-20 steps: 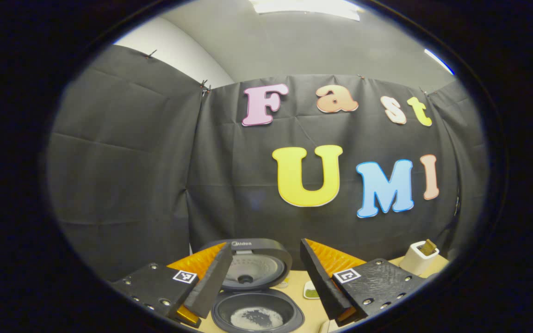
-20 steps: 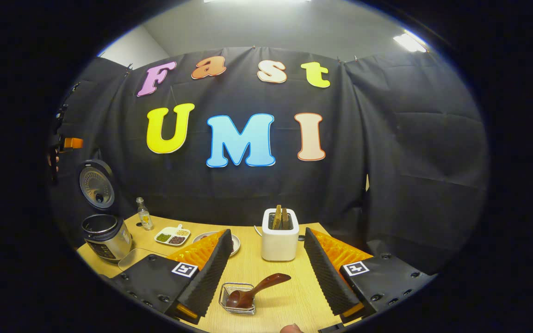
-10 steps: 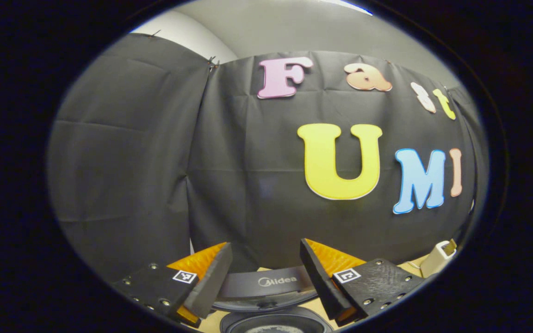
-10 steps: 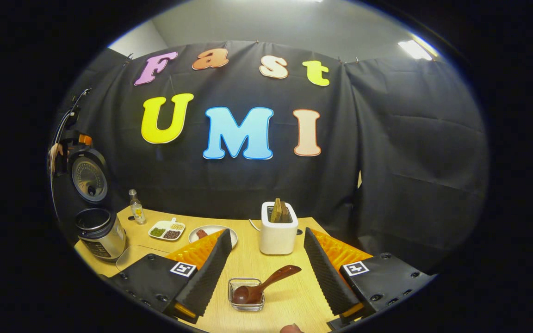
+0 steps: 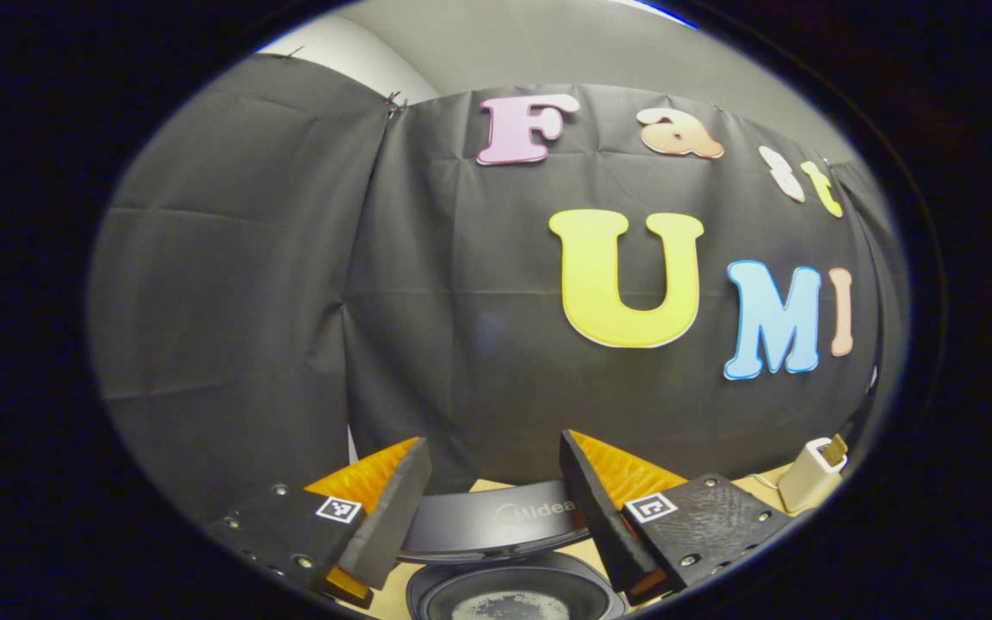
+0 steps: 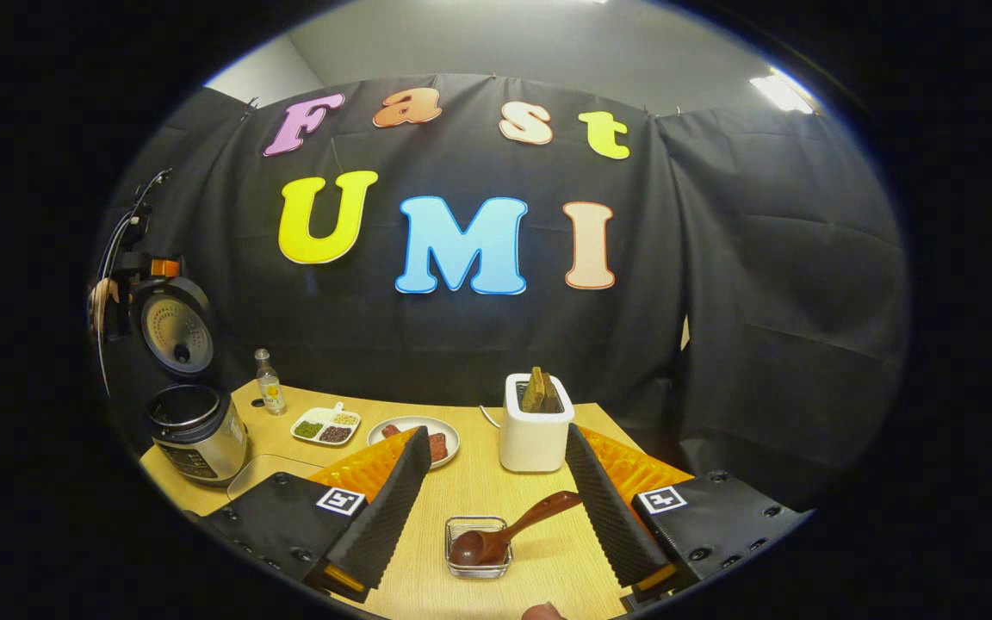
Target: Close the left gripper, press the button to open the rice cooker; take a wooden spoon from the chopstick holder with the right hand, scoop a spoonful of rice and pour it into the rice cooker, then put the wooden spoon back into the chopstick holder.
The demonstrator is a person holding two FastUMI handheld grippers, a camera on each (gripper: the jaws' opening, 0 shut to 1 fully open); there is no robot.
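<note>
Presently, left gripper view: left gripper gapes wide, holding nothing; rice cooker at 6 o'clock, lid up, so opening judged done, rice seemingly inside.

Right gripper view: right gripper wide, empty; wooden spoon lies in chopstick holder at 6 o'clock, apparently returned.

Each hand-held gripper carries black screwed plates with square markers.
</note>
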